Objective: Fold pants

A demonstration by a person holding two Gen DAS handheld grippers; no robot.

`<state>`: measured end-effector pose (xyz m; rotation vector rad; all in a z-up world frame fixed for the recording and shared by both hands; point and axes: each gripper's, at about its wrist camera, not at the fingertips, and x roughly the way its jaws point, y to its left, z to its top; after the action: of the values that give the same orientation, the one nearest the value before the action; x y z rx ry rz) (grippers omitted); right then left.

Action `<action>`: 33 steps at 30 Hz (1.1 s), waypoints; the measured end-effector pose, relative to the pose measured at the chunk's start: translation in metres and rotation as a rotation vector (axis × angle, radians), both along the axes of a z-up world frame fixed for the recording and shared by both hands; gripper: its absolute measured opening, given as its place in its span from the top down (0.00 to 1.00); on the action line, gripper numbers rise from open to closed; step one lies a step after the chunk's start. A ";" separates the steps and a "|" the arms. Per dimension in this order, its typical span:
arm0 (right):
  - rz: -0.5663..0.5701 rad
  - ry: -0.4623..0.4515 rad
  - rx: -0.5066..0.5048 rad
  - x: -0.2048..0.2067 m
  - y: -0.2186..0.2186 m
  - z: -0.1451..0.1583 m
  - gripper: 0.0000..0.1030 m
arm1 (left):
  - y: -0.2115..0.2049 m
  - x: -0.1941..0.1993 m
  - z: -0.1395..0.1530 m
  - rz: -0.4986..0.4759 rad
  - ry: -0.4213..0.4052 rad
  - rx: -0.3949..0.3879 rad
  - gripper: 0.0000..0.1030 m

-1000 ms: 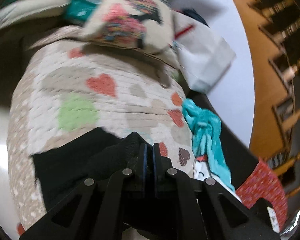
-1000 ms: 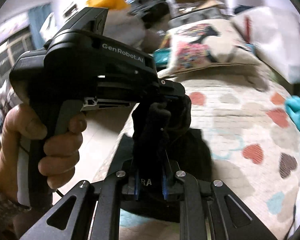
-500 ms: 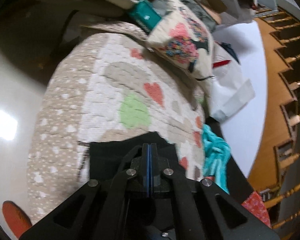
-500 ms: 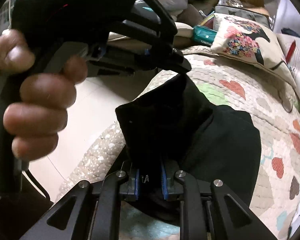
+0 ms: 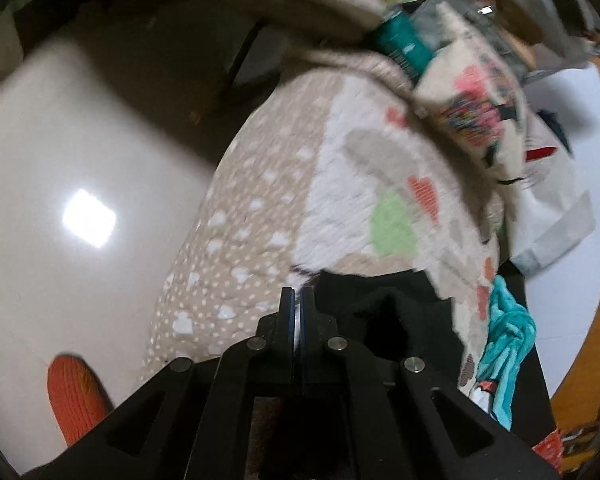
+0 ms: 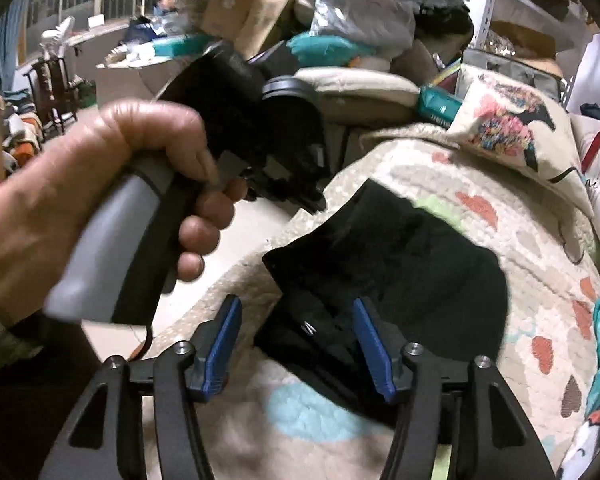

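1. Right gripper (image 6: pixel 296 320): black skeletal arms with triangular cut-outs, silver screws, blue pads (image 6: pixel 370 344).
2. Left gripper (image 5: pixel 296 300): same black frame, four silver screws, thin blue pads.
3. Left hand (image 6: pixel 100 208): bare; grey-and-black handle, thin black cable below.

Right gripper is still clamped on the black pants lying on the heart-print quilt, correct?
Not quite. The right gripper is open: the right wrist view shows its blue pads spread apart, having just been opening, with the black pants between them but not pinched. The pants do lie on the heart-print quilt.
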<state>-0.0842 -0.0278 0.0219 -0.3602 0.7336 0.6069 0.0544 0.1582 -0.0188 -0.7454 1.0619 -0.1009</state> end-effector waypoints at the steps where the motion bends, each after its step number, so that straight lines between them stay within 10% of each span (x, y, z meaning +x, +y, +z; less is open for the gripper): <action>1: -0.009 -0.003 0.007 -0.001 -0.009 0.004 0.35 | -0.003 -0.004 0.006 -0.005 -0.033 -0.002 0.99; 7: -0.218 0.009 0.065 0.028 -0.074 0.017 0.35 | -0.040 -0.005 0.009 -0.091 -0.082 0.007 0.70; 11: -0.330 0.126 0.154 0.061 -0.098 0.004 0.35 | -0.068 -0.002 -0.013 -0.150 0.074 0.376 0.69; 14: -0.373 0.193 0.131 0.069 -0.107 -0.019 0.35 | -0.058 -0.006 -0.035 -0.137 0.200 0.440 0.69; 20: -0.433 0.269 0.187 0.067 -0.135 -0.035 0.33 | -0.026 -0.015 -0.053 -0.068 0.270 0.346 0.69; 24: -0.439 0.247 0.202 0.065 -0.144 -0.024 0.33 | -0.008 -0.032 -0.017 0.041 0.076 0.229 0.69; 28: -0.441 0.221 0.223 0.077 -0.147 -0.013 0.33 | -0.029 -0.037 0.011 0.004 -0.075 0.283 0.65; 33: -0.392 0.182 0.203 0.127 -0.127 0.009 0.34 | -0.067 -0.036 -0.032 -0.108 0.127 0.427 0.66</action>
<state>0.0430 -0.1551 0.0314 0.0305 0.8811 0.3394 0.0186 0.0912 -0.0508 -0.3120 1.1947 0.0814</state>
